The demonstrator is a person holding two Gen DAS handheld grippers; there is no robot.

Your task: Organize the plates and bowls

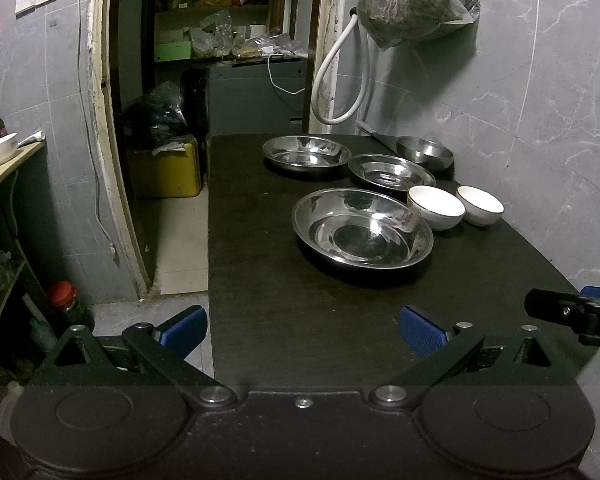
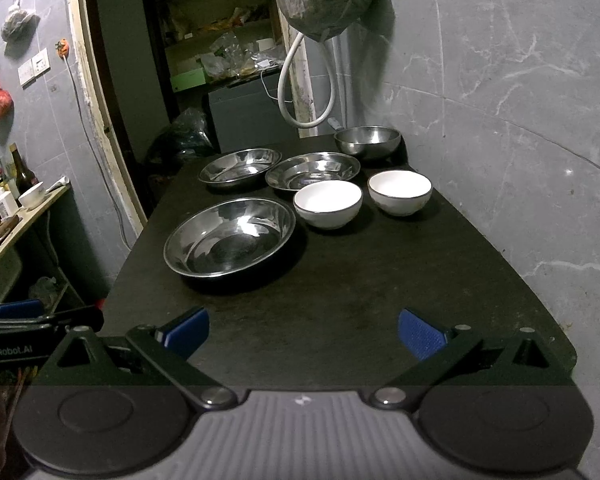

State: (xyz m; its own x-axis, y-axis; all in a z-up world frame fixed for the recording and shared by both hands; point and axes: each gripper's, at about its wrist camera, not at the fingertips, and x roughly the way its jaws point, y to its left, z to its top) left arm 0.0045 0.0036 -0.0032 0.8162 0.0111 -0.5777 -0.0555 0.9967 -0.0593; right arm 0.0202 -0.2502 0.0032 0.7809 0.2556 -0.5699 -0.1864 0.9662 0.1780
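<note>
Three steel plates lie on the dark table [image 1: 284,320]: a large near one [image 1: 362,229] [image 2: 230,237], a middle one [image 1: 391,171] [image 2: 313,169] and a far left one [image 1: 306,153] [image 2: 240,167]. A steel bowl [image 1: 425,152] [image 2: 367,140] stands at the back by the wall. Two white bowls [image 1: 436,206] [image 1: 480,205] [image 2: 327,202] [image 2: 399,191] sit to the right of the plates. My left gripper [image 1: 302,330] hangs open over the table's near left edge, empty. My right gripper [image 2: 303,331] is open too, holding nothing, over the near end.
A grey tiled wall [image 2: 520,120] runs along the table's right side, with a hanging plastic bag [image 1: 414,0] and a white hose [image 1: 340,80]. A doorway with a yellow box [image 1: 168,168] lies left of the table. A side counter [image 2: 16,220] holds bottles and a cup.
</note>
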